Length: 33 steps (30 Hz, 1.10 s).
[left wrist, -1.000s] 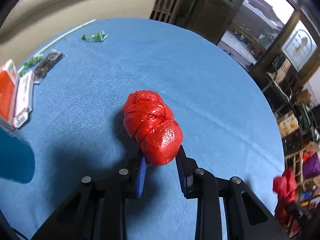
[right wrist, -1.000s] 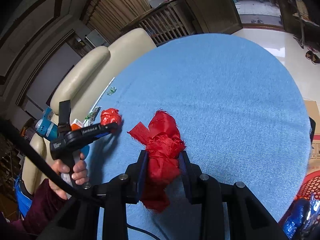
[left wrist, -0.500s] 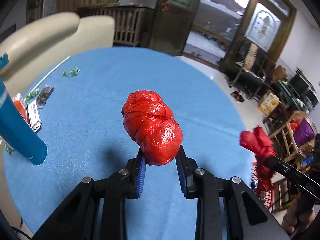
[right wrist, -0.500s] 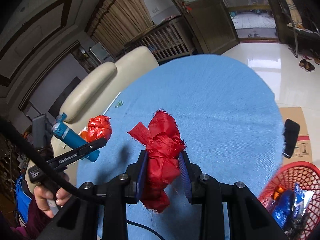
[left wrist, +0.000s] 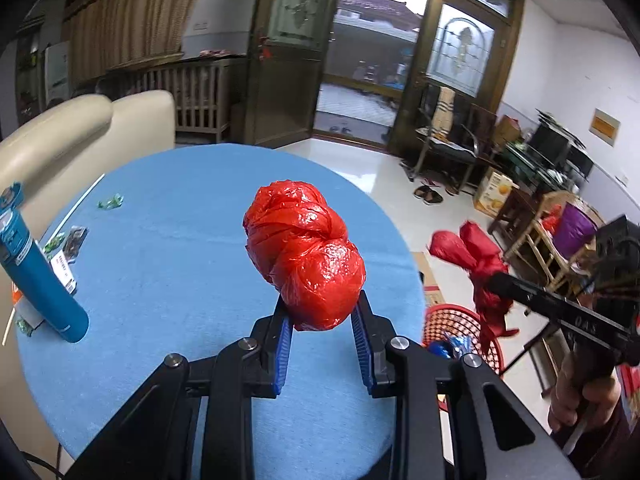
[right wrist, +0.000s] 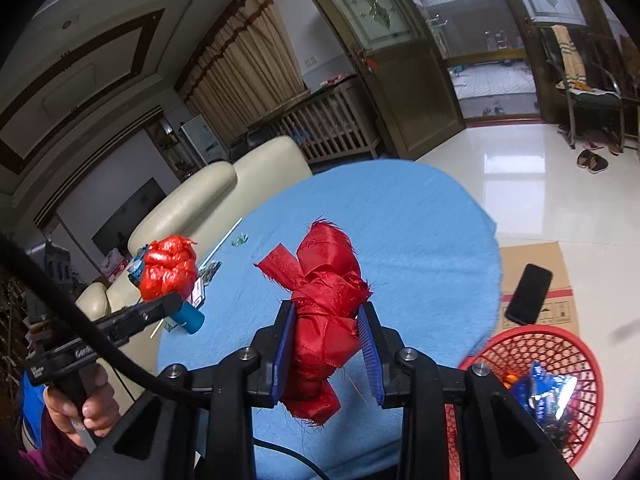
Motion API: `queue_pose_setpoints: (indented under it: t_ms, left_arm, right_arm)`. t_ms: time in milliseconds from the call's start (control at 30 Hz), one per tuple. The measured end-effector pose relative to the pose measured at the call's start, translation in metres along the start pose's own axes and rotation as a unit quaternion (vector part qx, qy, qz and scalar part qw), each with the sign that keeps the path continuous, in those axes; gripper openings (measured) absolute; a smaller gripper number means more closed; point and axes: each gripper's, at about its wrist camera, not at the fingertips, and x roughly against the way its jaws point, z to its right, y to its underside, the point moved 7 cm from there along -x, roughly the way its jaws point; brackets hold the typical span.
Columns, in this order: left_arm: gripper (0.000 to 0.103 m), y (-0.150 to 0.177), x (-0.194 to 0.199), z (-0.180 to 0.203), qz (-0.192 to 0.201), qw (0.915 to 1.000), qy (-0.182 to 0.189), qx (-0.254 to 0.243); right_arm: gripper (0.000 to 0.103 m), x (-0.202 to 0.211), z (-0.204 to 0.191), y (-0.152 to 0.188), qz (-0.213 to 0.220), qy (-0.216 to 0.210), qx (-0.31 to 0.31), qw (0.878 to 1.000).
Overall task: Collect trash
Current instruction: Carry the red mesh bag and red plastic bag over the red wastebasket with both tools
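The left hand-held gripper [left wrist: 322, 326] is seen closed on a knotted red plastic bag [left wrist: 304, 258]; the blue pads are pressed against the lower sides of the bundle, most of which stands out above and ahead of the jaws. The bag is held clear above the round blue worktop [left wrist: 192, 248], not touching it.

The right hand-held gripper [right wrist: 328, 344] is likewise clamped shut, on a bundle of red satin ribbon [right wrist: 324, 300] whose frayed ends stick out above and hang below the jaws. This bundle too is carried in the air over the near edge of the worktop.

Each gripper is visible from the other's camera: the right one, with its ribbon, is shown off the worktop's right edge, above a red mesh basket [right wrist: 560, 360] that stands on the floor just beside the worktop. Blue foil wrappers [right wrist: 548, 396] are seen lying inside the basket. A person's hand [left wrist: 584, 396] is wrapped around the right gripper's handle.

On the worktop's far left side a blue bottle [left wrist: 38, 276] is seen near the edge, with small packets [left wrist: 66, 256] and a green wrapper [left wrist: 110, 201] lying nearby. Behind the worktop a cream sofa [left wrist: 80, 128] is placed. A dark phone [right wrist: 528, 294] is seen beyond the worktop's right edge, in front of a flattened cardboard box [right wrist: 536, 264] on the floor.
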Motion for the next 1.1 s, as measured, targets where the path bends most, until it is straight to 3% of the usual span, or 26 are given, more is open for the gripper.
queue_pose_setpoints:
  t_ms: [267,1100]
  left_arm:
    - [0.030,0.003,0.009,0.032,-0.001,0.9993,0.016,-0.033]
    - [0.030,0.003,0.005,0.089,-0.014,0.9948,0.040,-0.093]
  right_arm:
    - [0.034,0.033,0.011,-0.007,0.025,0.012,-0.002,1.000]
    - [0.034,0.093,0.060,0.000,0.030,0.051,-0.014,0.998]
